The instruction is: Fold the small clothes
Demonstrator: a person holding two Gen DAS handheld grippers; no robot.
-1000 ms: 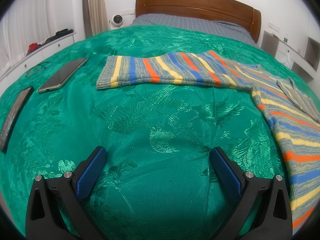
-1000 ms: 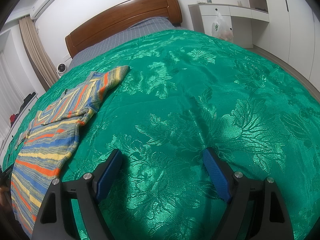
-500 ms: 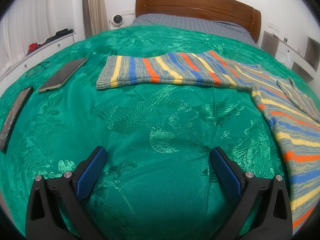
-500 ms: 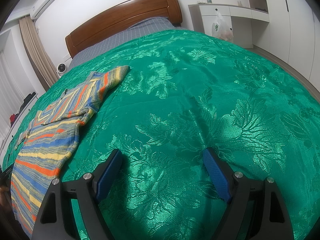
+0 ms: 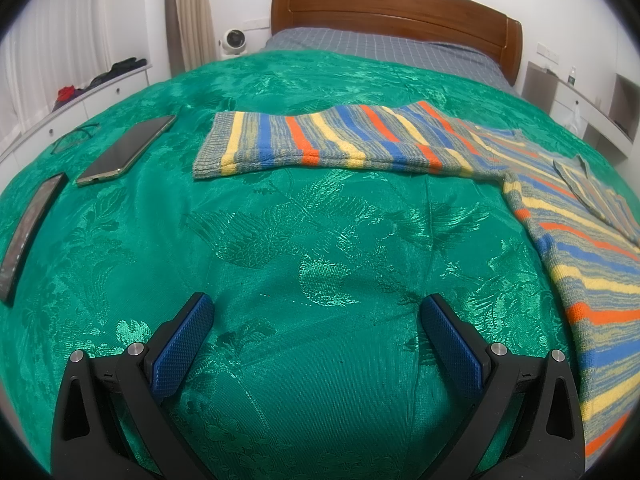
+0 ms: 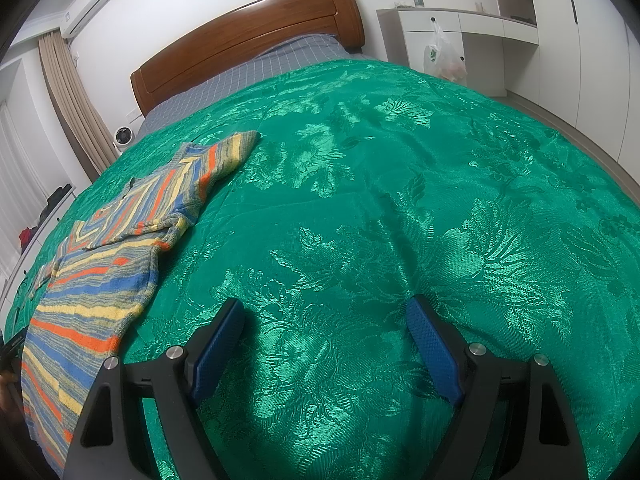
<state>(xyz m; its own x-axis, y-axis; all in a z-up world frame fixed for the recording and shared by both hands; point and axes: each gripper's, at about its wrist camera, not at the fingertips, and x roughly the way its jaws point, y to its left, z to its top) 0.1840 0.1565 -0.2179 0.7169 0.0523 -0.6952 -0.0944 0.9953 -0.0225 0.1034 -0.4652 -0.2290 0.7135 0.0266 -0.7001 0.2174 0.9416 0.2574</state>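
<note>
Left gripper [image 5: 314, 320] agape over bare green bedspread [image 5: 280, 240], right gripper [image 6: 324, 320] likewise wide and empty, striped sweater [image 5: 568, 240] cut off at right frame edge, one sleeve stretched across upper centre, well beyond fingertips, two phones [image 5: 124, 148] upper left.

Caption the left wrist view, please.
Open left gripper above a green bedspread, striped sweater spread flat ahead.

Striped sweater [image 5: 580, 240] cut off for us at the left view's right edge, its lower hem lost at the right view's left rim, dark flat device [image 5: 28, 236] clipped at our left edge, small bottle [image 6: 417, 0] on far shelf too tiny to read
</note>
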